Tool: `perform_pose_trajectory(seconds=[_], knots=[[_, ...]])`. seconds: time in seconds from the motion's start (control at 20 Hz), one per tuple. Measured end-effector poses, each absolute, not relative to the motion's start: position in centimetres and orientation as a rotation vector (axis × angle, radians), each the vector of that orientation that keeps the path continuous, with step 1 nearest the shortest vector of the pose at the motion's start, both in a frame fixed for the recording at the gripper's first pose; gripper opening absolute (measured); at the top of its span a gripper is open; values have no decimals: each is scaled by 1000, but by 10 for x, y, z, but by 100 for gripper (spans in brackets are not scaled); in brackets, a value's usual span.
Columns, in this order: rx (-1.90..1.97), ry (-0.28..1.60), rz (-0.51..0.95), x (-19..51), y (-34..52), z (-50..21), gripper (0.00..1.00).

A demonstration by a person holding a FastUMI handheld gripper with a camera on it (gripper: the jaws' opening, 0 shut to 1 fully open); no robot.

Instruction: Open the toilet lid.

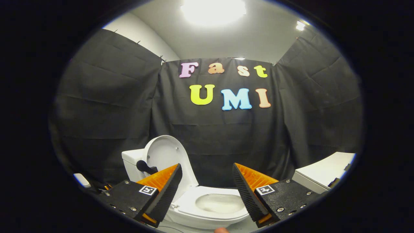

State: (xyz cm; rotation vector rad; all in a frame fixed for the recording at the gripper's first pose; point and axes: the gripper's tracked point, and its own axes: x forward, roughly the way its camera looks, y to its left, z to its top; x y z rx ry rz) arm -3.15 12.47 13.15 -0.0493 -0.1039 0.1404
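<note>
The gripper (207, 184) hangs open and empty above the toilet (207, 210), whose stiff, smooth, likely slippery lid (163, 153) already stands upright against the tank (132, 161), best nudged by its rim.

Black cloth wall (106, 106) hung behind, bright ceiling light (213, 11) glared overhead — white counter (323, 171) stood off to one side, edge partly hidden.

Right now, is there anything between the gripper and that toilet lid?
Nothing visible stands in the way. The gripper is open, its fingers spread and holding nothing, with the toilet bowl just ahead between them. The lid is already raised, leaning back against the tank, beyond the left finger.
</note>
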Motion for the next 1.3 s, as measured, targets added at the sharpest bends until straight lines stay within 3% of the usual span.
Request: perform_pose_trajectory(seconds=[1.3], knots=[[-44,-44,101,-50,66,90,95]])
